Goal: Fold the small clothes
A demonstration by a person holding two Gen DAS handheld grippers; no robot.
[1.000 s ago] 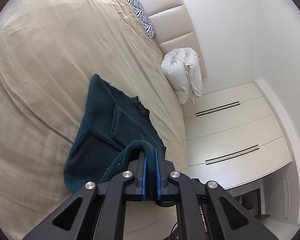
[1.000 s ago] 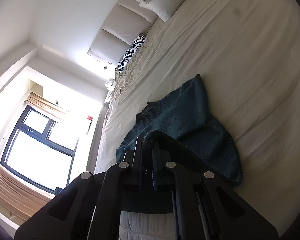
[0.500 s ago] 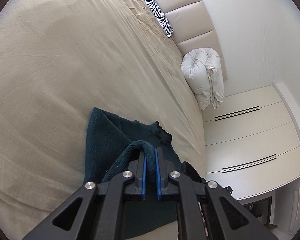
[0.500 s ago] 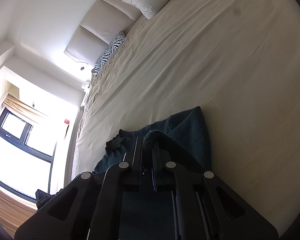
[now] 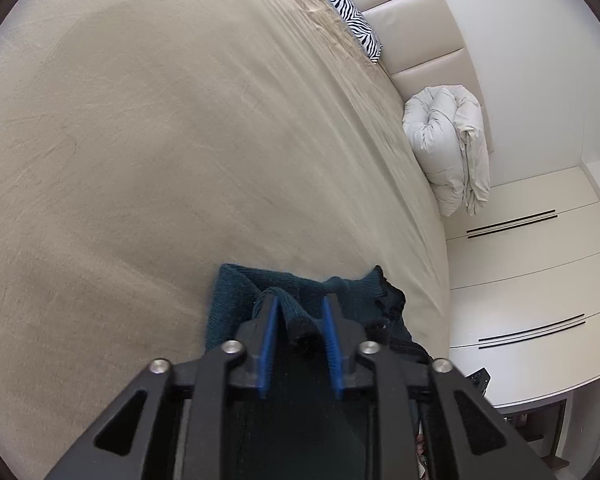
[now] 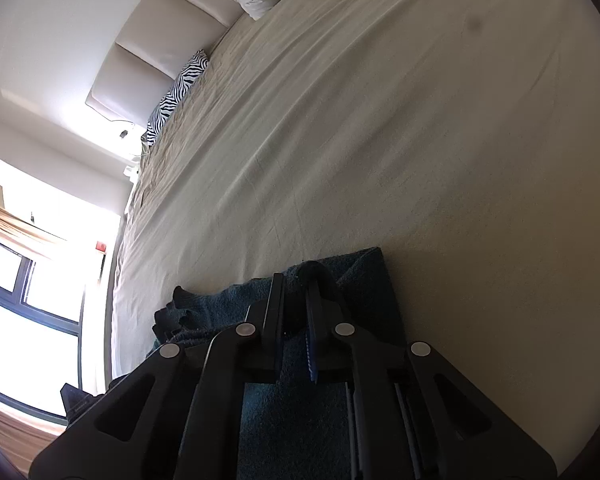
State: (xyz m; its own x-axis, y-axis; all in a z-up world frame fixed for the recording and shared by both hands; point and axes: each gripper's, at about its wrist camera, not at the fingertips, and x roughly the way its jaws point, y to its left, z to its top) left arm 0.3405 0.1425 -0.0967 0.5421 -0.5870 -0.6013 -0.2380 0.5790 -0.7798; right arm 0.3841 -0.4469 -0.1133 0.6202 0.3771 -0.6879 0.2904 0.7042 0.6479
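Note:
A small dark teal knitted sweater (image 5: 236, 292) lies on the beige bed sheet (image 5: 160, 140), folded over itself. My left gripper (image 5: 300, 304) stands open just over it, and a fold of the knit rests loose between its blue pads. In the right wrist view the same sweater (image 6: 364, 276) lies under my right gripper (image 6: 296, 284). Its jaws stand slightly apart with a ridge of the knit between them. The sweater's dark collar (image 6: 176, 308) shows to the left.
A zebra-print pillow (image 5: 348, 12) and a rolled white duvet (image 5: 448, 140) lie against the padded headboard (image 5: 412, 28). White wardrobe doors (image 5: 520, 280) stand past the bed's right edge. A bright window (image 6: 28, 292) is on the left in the right wrist view.
Both grippers carried the sweater's near edge forward over the rest, folding it. The left jaws have now opened and released the knit; the right jaws have parted a little.

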